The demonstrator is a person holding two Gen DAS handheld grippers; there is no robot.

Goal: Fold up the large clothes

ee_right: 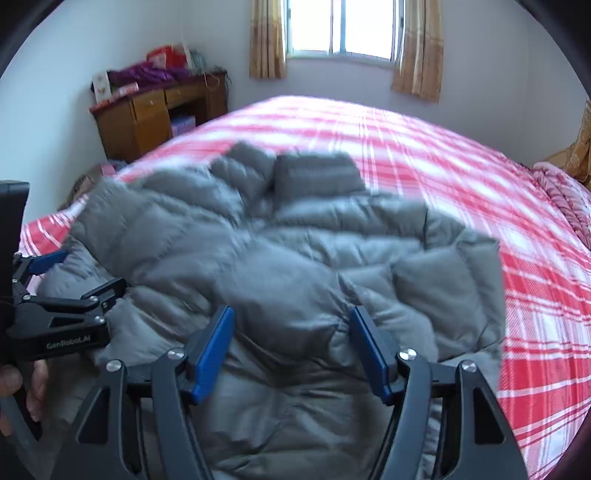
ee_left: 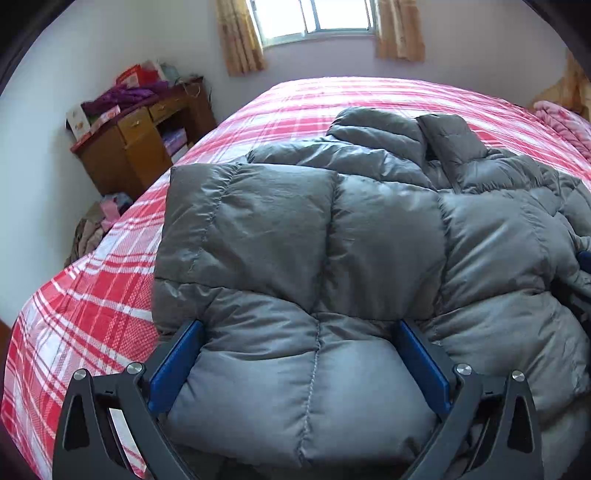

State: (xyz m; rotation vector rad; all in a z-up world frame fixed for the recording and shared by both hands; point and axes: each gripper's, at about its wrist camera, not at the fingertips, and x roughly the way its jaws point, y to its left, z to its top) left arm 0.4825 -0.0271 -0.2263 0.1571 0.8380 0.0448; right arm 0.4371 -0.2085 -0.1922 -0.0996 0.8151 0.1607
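Grey puffer jacket (ee_left: pixel 314 236) bulges btwn both grippers' wide-spread fingers (ee_left: pixel 177 365) (plaid bed (ee_left: pixel 85 314)).

Red-and-white plaid bedsheet (ee_left: pixel 92 295) spreads left of and beyond jaws. Brown wooden desk with drawers (ee_left: pixel 140 147) stands far ahead-left against wall, purple cloth bundle (ee_left: pixel 122 96) and red boxes (ee_left: pixel 135 75) heaped on top. Bright window (ee_left: pixel 314 18) straight ahead, tan curtains (ee_left: pixel 240 40) either side. Pink ruffled blanket (ee_left: pixel 565 125) far right.
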